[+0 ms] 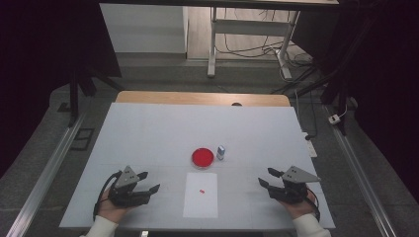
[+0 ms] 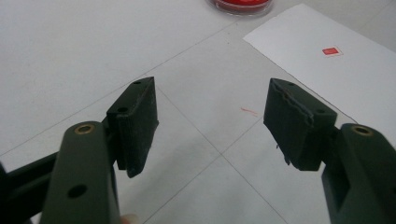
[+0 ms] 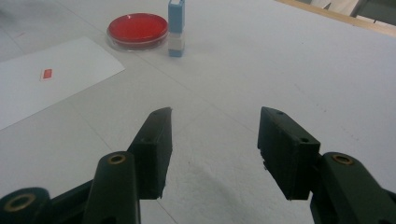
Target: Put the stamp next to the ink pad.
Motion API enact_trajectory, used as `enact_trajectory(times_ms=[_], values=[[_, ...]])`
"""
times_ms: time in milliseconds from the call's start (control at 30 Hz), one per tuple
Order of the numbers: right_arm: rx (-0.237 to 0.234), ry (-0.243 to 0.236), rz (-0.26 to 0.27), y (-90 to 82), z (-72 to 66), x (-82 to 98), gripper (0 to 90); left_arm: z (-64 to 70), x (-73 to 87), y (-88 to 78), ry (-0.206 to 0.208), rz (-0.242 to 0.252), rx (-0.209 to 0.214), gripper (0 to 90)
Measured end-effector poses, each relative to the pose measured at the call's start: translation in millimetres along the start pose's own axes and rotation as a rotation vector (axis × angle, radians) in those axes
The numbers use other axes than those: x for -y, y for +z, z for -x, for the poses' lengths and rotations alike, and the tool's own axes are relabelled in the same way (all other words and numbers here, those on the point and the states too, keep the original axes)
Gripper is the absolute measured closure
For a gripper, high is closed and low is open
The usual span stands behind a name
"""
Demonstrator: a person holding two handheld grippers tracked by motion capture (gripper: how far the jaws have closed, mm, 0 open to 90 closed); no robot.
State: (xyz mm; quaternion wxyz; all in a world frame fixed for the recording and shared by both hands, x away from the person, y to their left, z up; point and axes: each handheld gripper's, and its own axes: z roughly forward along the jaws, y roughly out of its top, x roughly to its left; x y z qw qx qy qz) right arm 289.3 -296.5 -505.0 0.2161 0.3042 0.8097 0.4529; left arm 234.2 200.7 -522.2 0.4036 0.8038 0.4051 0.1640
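Both idle, pre-approach: left gripper [image 1: 148, 181] and right gripper [image 1: 264, 177] released, empty. Stamp [image 1: 221, 152] stands upright at 3 o'clock of red ink pad [image 1: 202, 157], paper [image 1: 200, 195] at 6. Next, probably: right reaches the stamp.

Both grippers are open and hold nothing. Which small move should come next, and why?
Probably move the right gripper forward-left toward the small blue stamp standing upright beside the red ink pad; its jaws are open and empty, and it seems nearer.
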Motion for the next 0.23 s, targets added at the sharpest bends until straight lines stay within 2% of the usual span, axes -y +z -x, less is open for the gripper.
enact_trajectory(times_ms=[233], values=[[0.002,0.003,-0.003,-0.3,1.5,0.1,44.8,-0.2,0.2,0.1,0.002,-0.001,0.000,35.3]])
